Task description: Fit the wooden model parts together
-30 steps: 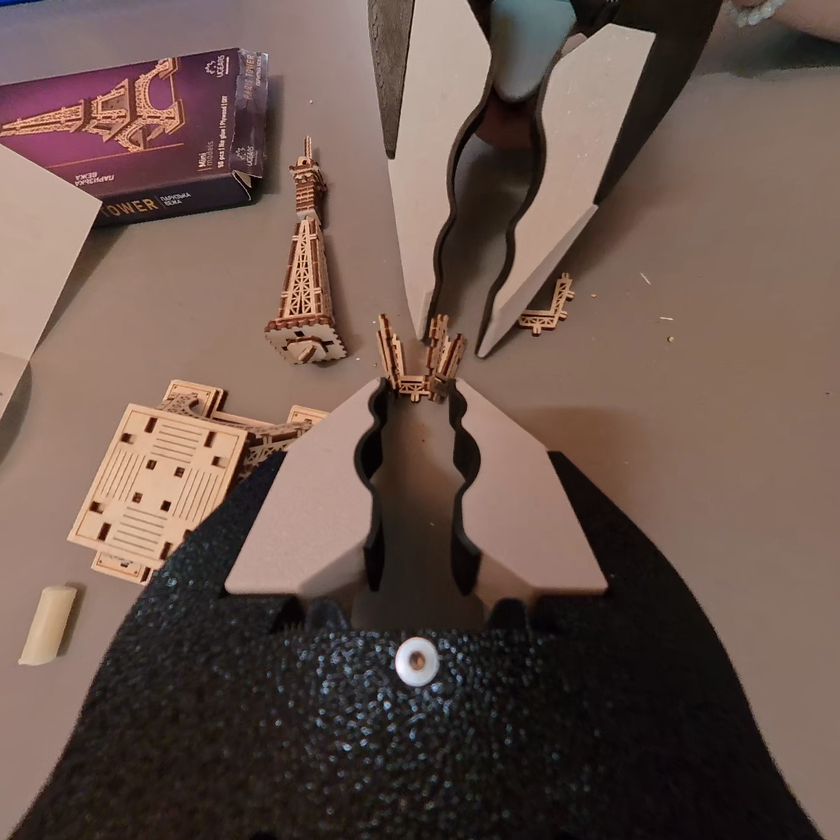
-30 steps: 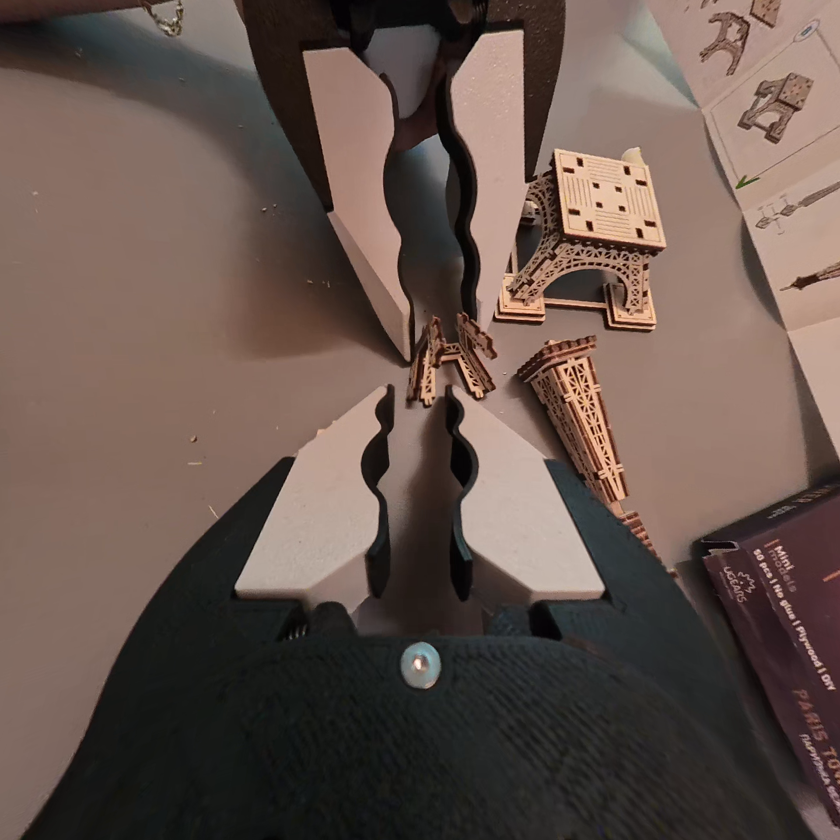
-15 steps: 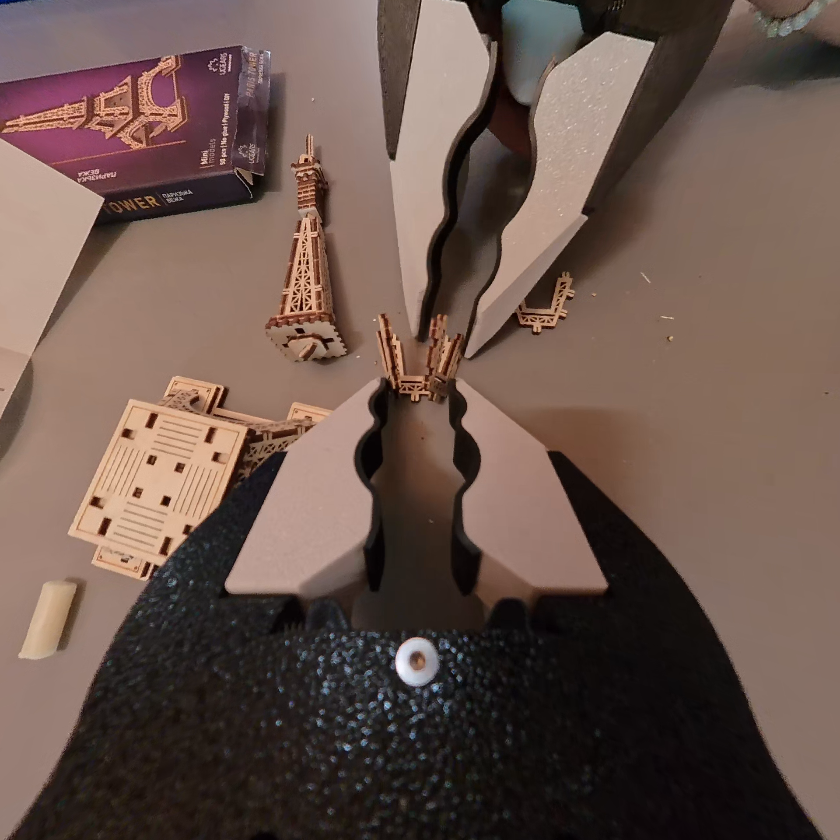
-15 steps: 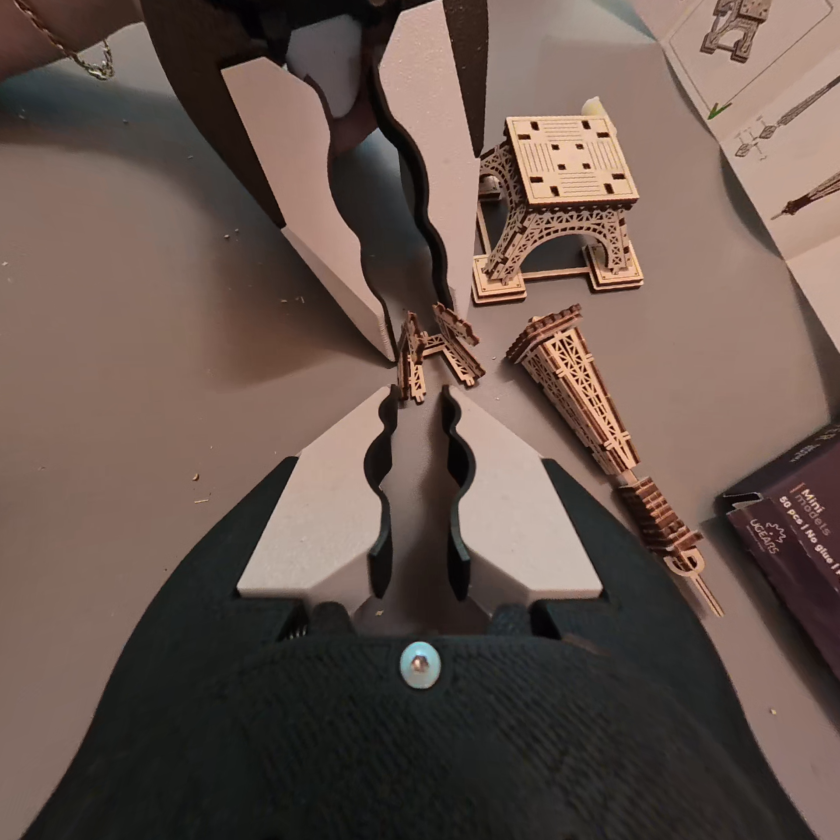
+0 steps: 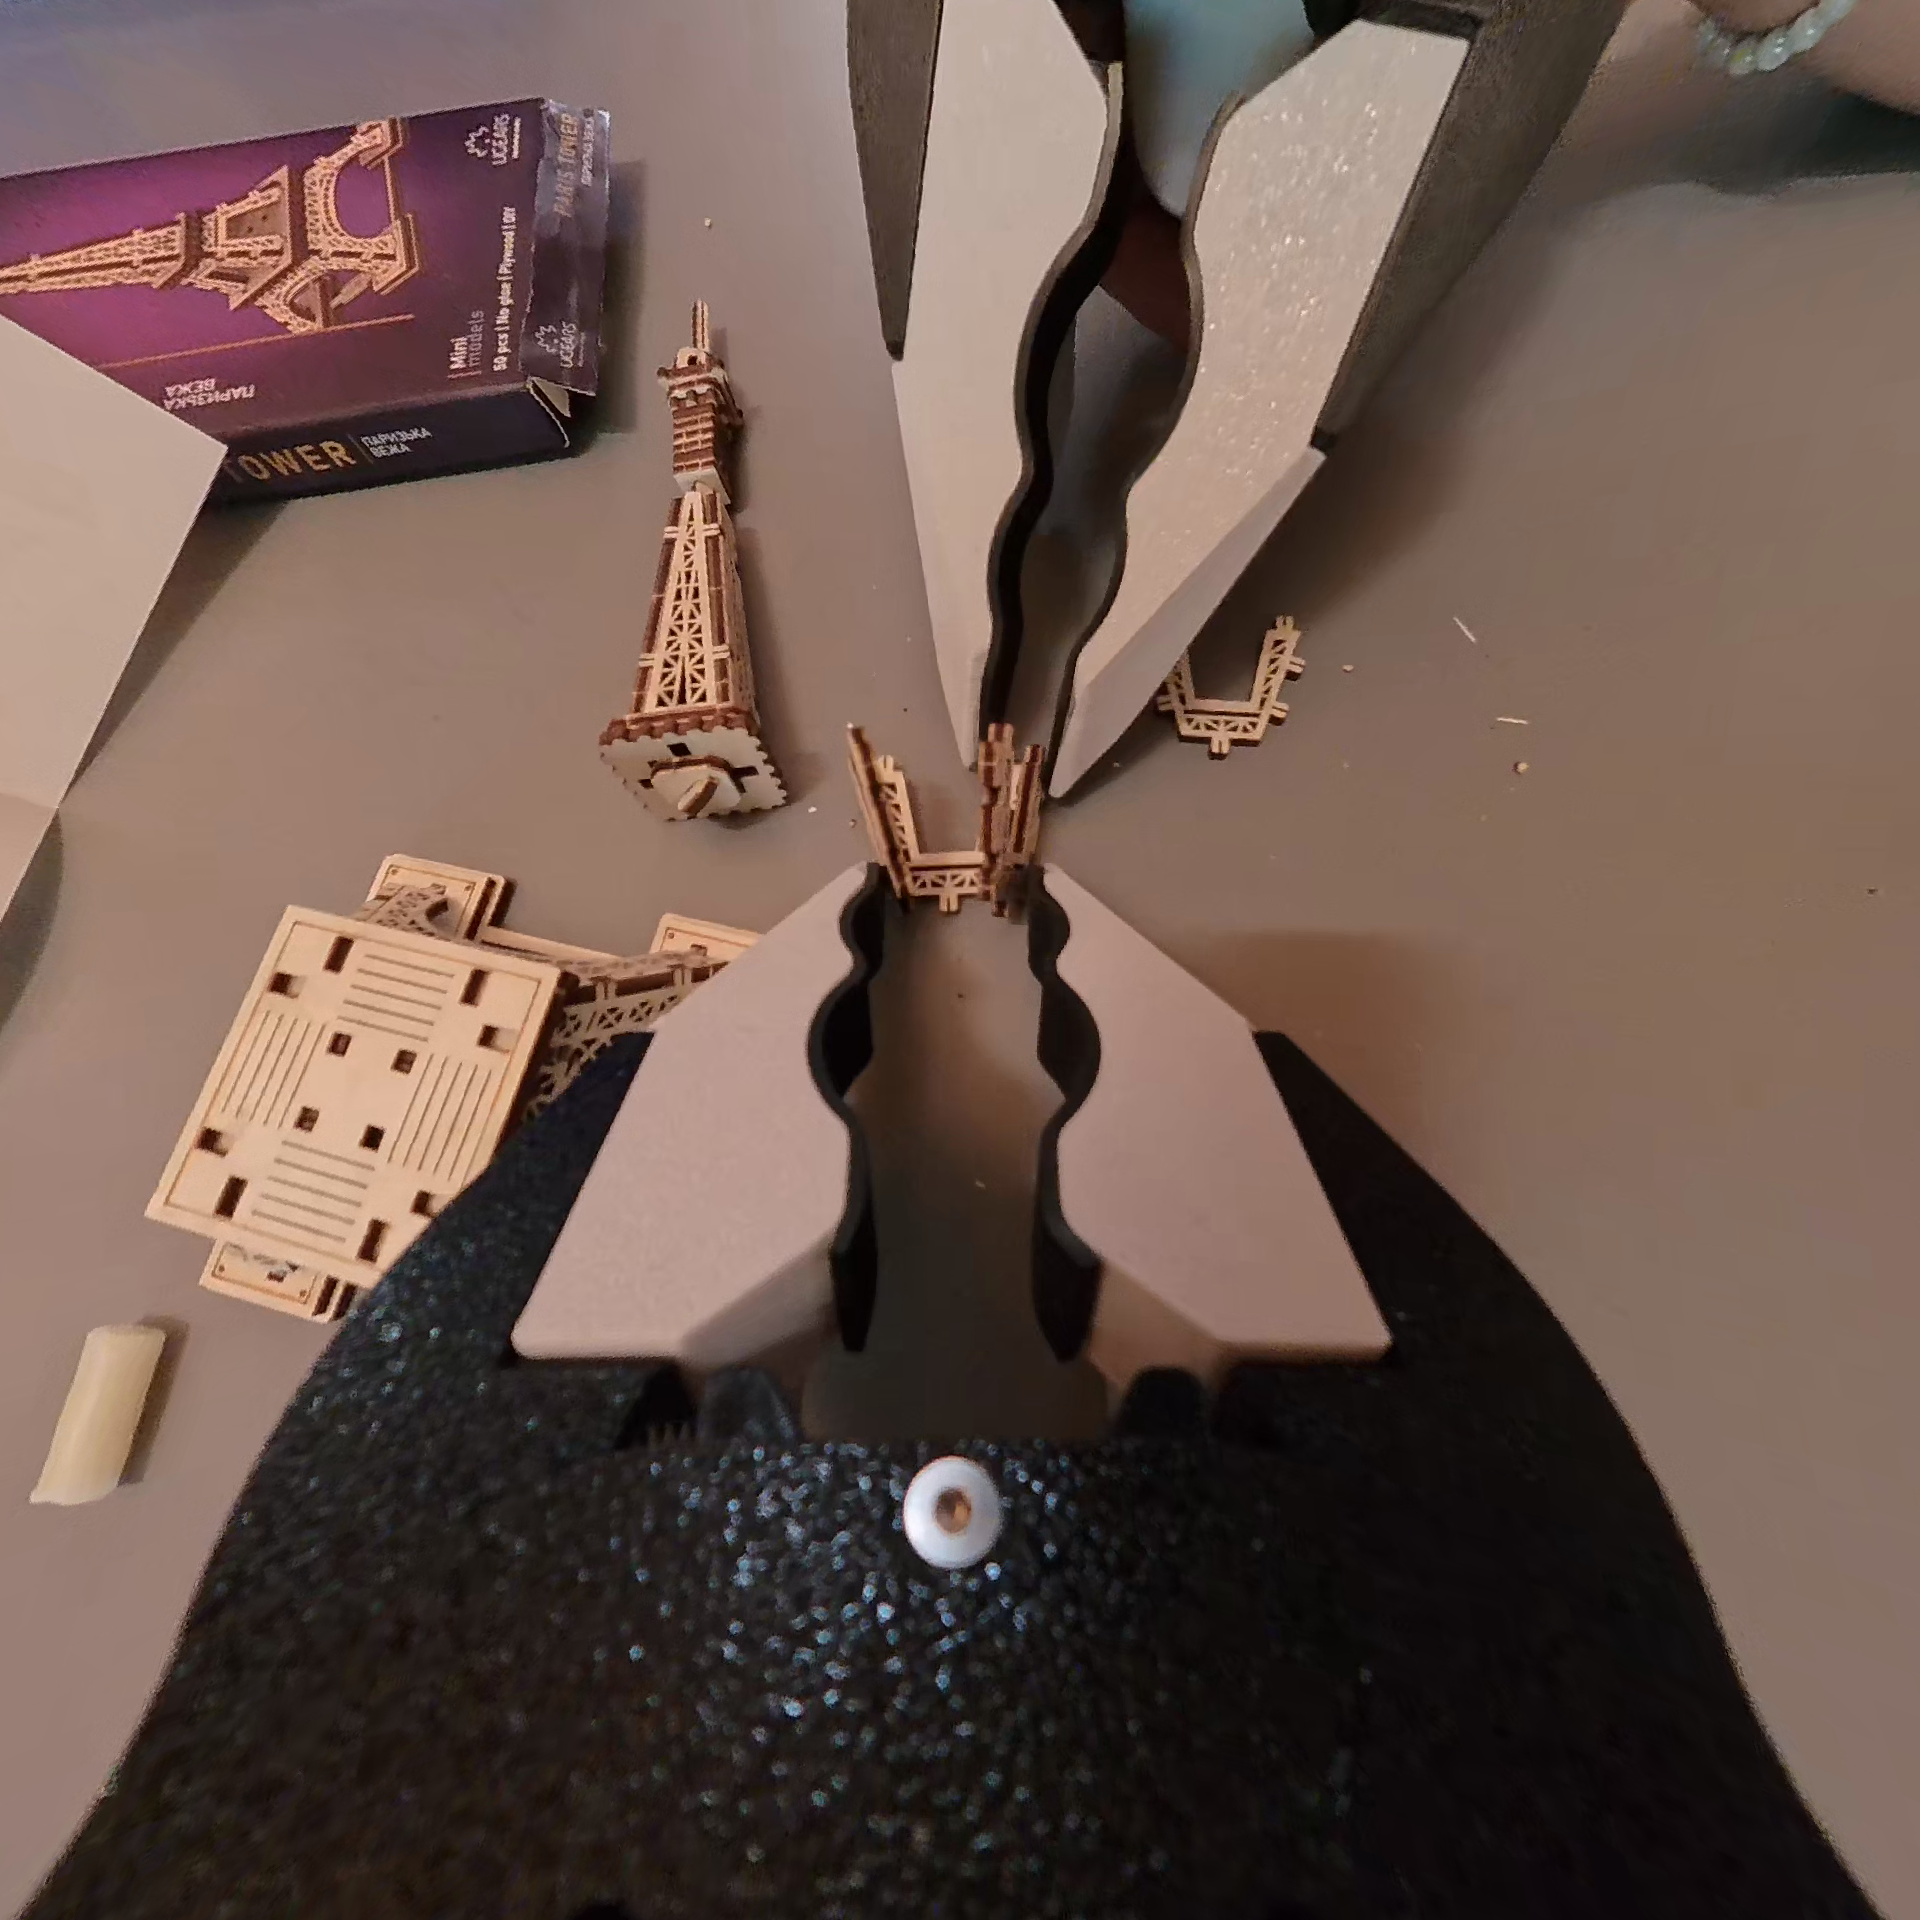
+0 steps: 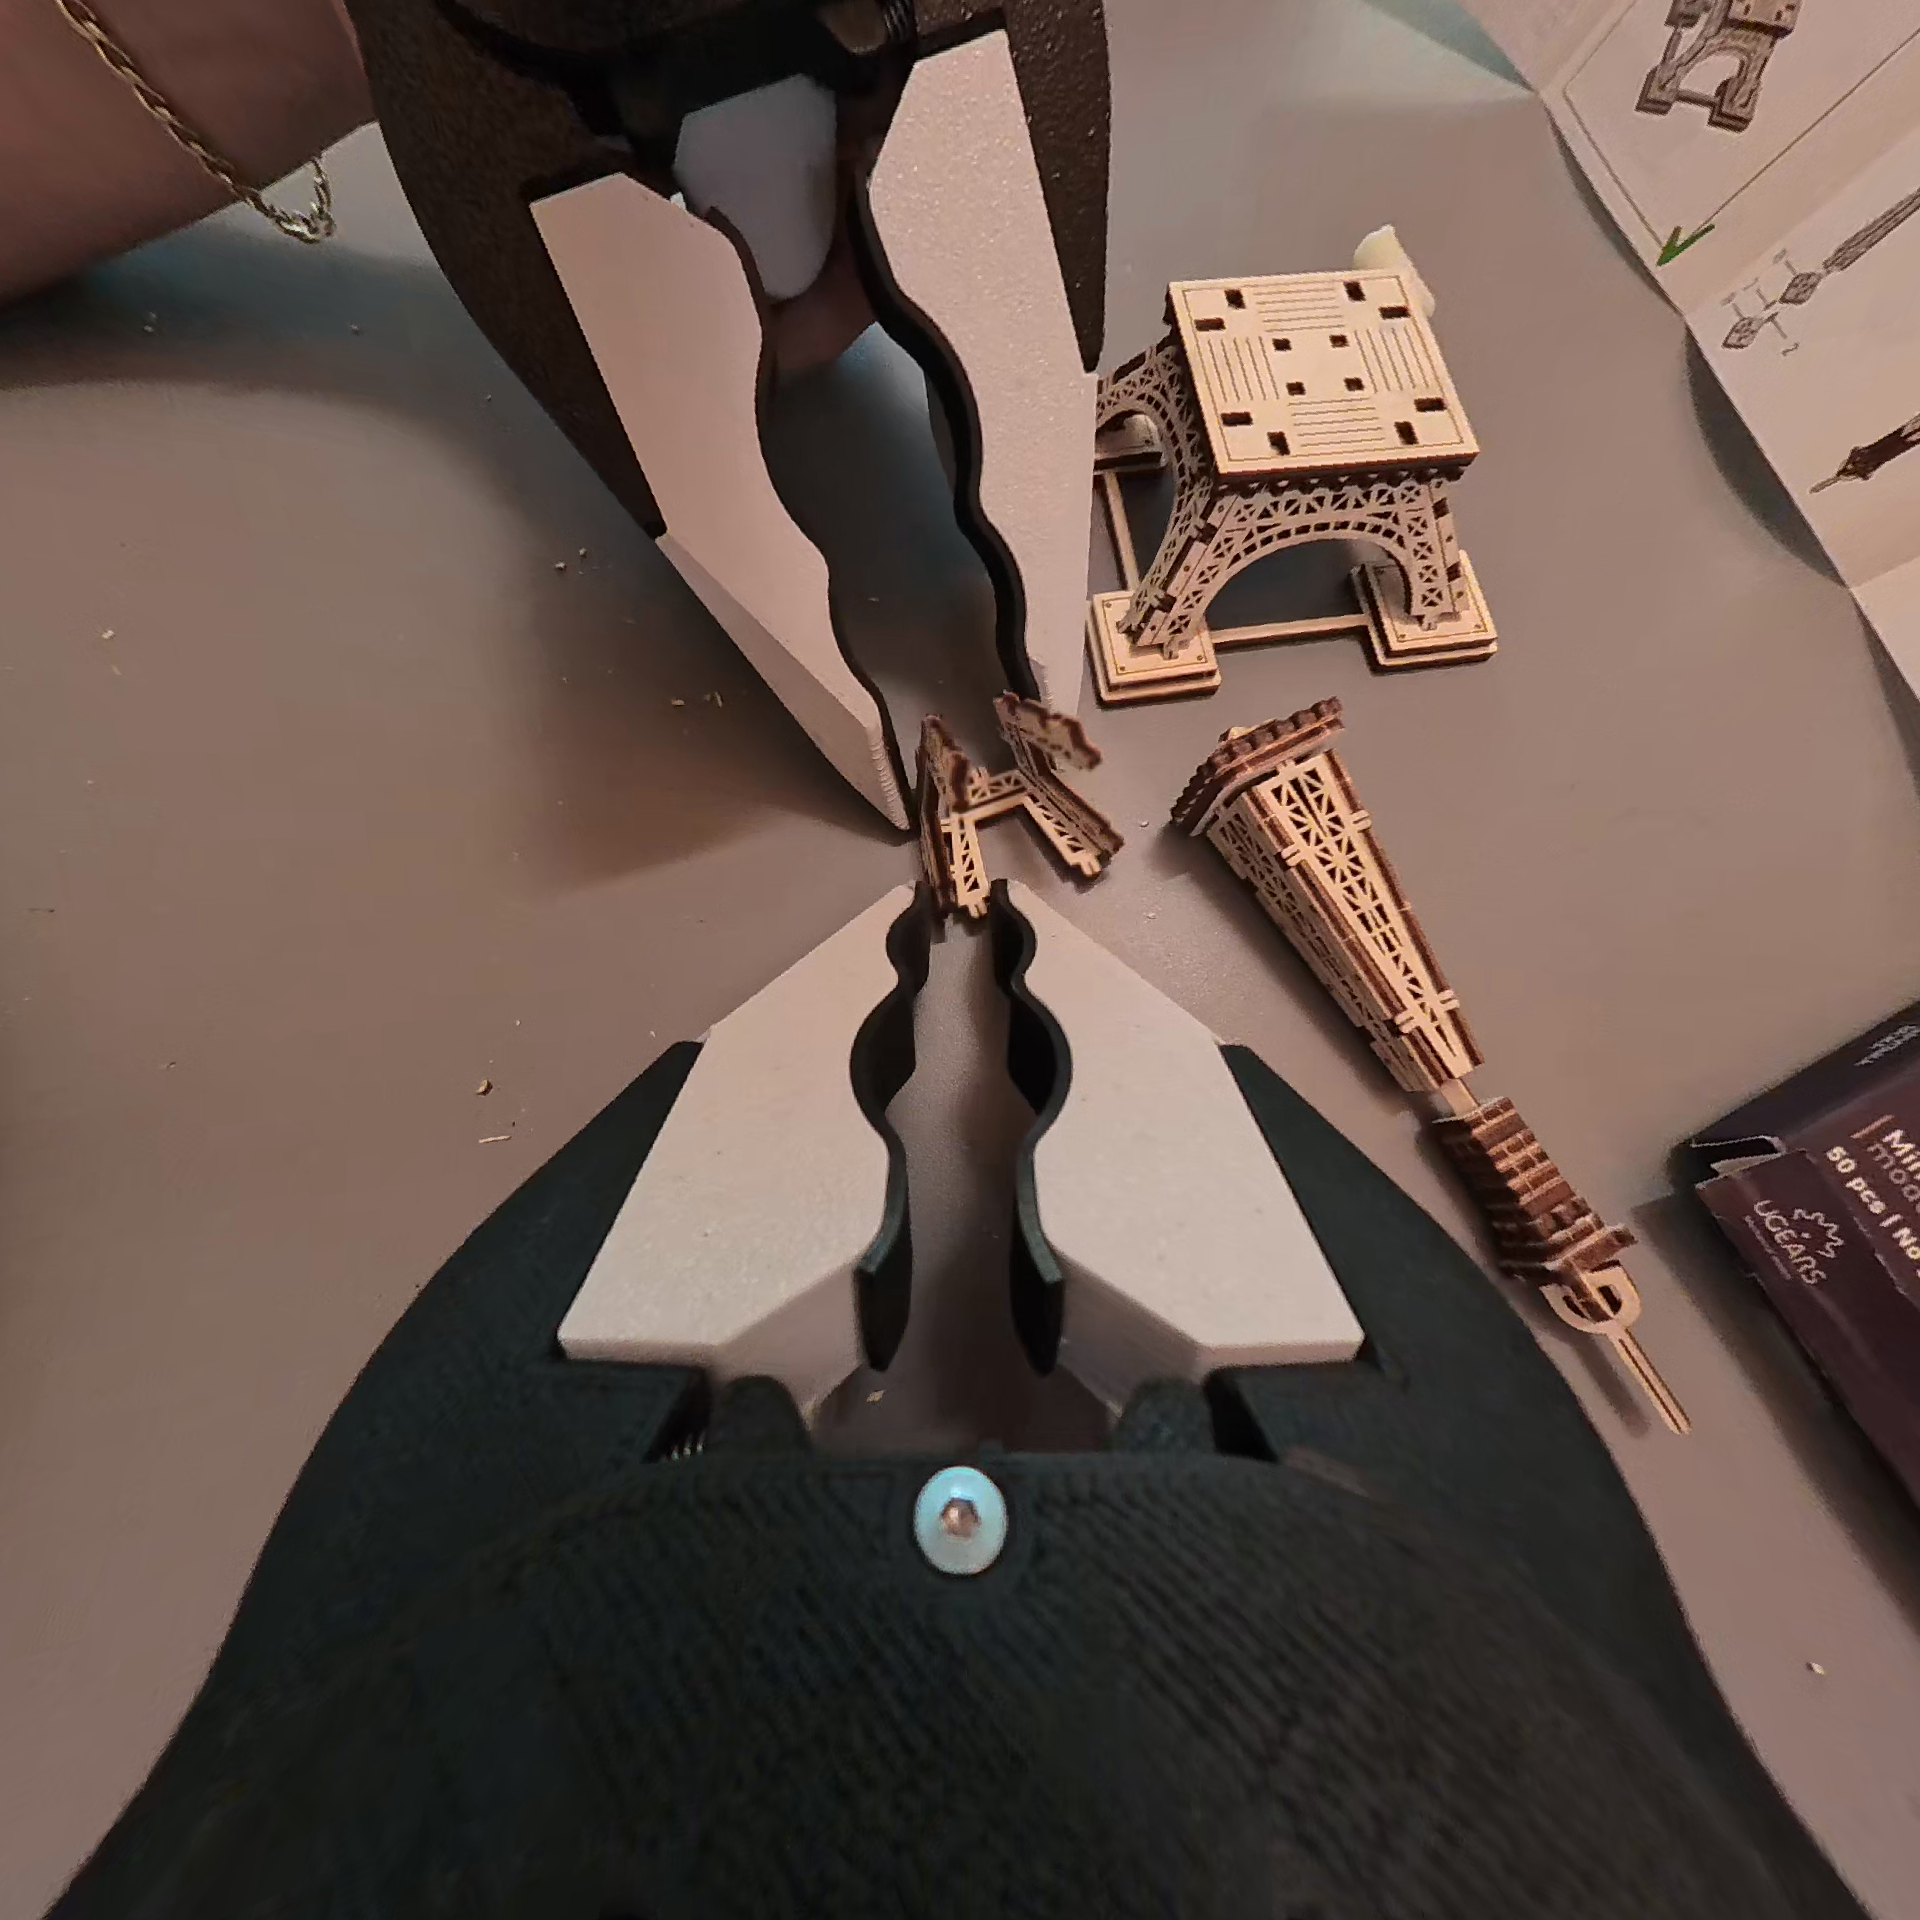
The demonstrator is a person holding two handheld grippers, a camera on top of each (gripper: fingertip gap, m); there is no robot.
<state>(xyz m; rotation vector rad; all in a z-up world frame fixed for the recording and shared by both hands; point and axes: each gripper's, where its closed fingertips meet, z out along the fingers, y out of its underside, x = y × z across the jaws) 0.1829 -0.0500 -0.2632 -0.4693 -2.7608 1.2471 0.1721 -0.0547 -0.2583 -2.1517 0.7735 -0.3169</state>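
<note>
A small U-shaped wooden lattice part (image 5: pixel 951 842) stands legs-up on the grey table, between both grippers. My left gripper (image 5: pixel 956 888) is shut on it across its crossbar, one tip on each side. My right gripper (image 6: pixel 958 896) comes from the opposite side and is closed down on one thick leg of the same part (image 6: pixel 951 831). In the left wrist view the right gripper (image 5: pixel 1023 748) reaches down from the top onto that leg. The wooden tower spire (image 5: pixel 691 644) lies on its side to the left. The arched tower base (image 6: pixel 1299 447) stands beside it.
A loose U-shaped lattice piece (image 5: pixel 1231 696) lies behind the right gripper. A purple box (image 5: pixel 291 301), a folded instruction sheet (image 6: pixel 1766 208) and a pale wax stick (image 5: pixel 99 1413) sit around the edges. A person's wrist with a bracelet (image 6: pixel 208 177) is behind the left gripper. My two grippers' fingertips are within a few centimetres of each other. Between my left fingertips and the pale wax stick (image 5: pixel 99 1413) there is roughly 15 cm.
My right gripper has swung round and moved in onto the part's leg, and its jaws have narrowed. My left gripper has kept its hold and place.
</note>
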